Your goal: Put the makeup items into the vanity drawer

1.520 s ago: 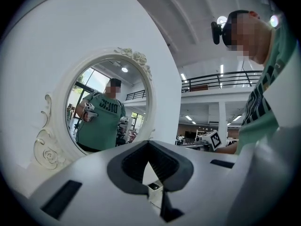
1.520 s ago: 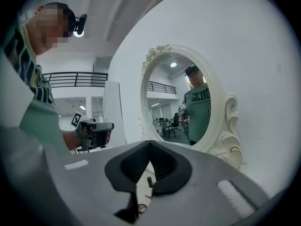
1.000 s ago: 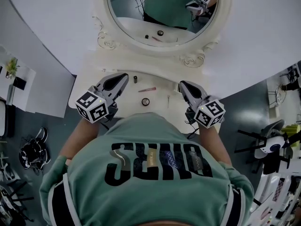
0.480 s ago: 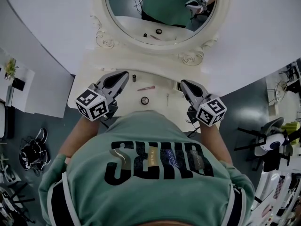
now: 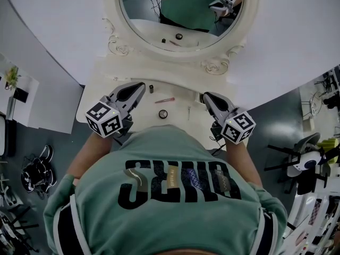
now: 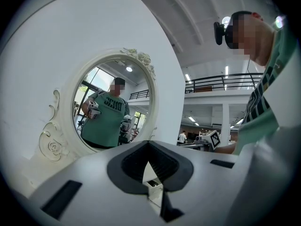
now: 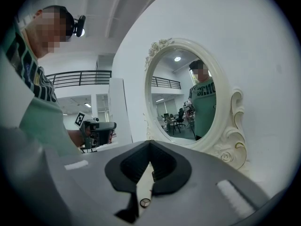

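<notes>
On the white vanity top (image 5: 101,92) lie a small dark bottle (image 5: 152,88), a pink pencil (image 5: 165,100), a round compact (image 5: 163,113) and a thin pale stick (image 5: 189,112). My left gripper (image 5: 139,86) hovers at the left of these items, shut and empty. My right gripper (image 5: 205,95) hovers at their right, also shut with nothing in it. In the left gripper view the jaws (image 6: 148,143) meet at a point before the mirror. The right gripper view shows the same (image 7: 149,143), with the compact (image 7: 145,202) seen through the gap. No drawer is in sight; the person's torso hides the vanity's front.
An oval mirror (image 5: 253,15) with an ornate white frame stands at the back of the vanity against a white wall. Grey floor lies on both sides, with shoes (image 5: 37,169) at the left and chairs and equipment (image 5: 305,161) at the right.
</notes>
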Demonstrator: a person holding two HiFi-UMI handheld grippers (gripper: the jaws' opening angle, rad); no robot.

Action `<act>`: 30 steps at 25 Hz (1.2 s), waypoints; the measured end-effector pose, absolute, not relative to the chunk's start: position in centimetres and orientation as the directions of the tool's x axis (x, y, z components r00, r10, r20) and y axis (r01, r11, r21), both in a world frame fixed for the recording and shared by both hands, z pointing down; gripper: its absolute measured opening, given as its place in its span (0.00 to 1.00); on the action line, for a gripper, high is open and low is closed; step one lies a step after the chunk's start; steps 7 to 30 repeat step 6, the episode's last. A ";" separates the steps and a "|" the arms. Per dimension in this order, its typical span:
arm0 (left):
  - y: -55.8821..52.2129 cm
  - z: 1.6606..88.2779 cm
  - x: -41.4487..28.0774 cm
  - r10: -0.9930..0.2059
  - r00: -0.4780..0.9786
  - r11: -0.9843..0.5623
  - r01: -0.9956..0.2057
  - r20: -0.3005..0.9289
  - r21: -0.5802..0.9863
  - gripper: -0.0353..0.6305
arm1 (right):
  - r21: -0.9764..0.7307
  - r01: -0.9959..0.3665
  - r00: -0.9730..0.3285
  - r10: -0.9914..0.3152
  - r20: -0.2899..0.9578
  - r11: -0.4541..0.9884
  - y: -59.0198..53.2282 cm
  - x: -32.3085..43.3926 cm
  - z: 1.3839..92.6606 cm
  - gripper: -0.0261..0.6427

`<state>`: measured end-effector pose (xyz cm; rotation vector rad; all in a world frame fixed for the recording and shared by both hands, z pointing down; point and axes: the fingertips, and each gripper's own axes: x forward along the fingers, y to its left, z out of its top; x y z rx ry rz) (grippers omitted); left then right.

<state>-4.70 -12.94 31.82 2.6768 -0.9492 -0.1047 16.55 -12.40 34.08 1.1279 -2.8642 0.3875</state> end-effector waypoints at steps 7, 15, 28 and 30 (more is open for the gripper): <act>-12.9 31.8 -5.0 -0.632 0.775 -0.731 -0.609 0.031 0.309 0.06 | -0.218 -0.669 -0.741 -0.661 0.121 0.710 -12.4 16.1 33.9 0.05; -12.9 31.8 -5.0 -0.632 0.775 -0.731 -0.609 0.031 0.309 0.06 | -0.218 -0.669 -0.741 -0.661 0.121 0.710 -12.4 16.1 33.9 0.05; -12.9 31.8 -5.0 -0.632 0.775 -0.731 -0.609 0.031 0.309 0.06 | -0.218 -0.669 -0.741 -0.661 0.121 0.710 -12.4 16.1 33.9 0.05; -12.9 31.8 -5.0 -0.632 0.775 -0.731 -0.609 0.031 0.309 0.06 | -0.218 -0.669 -0.741 -0.661 0.121 0.710 -12.4 16.1 33.9 0.05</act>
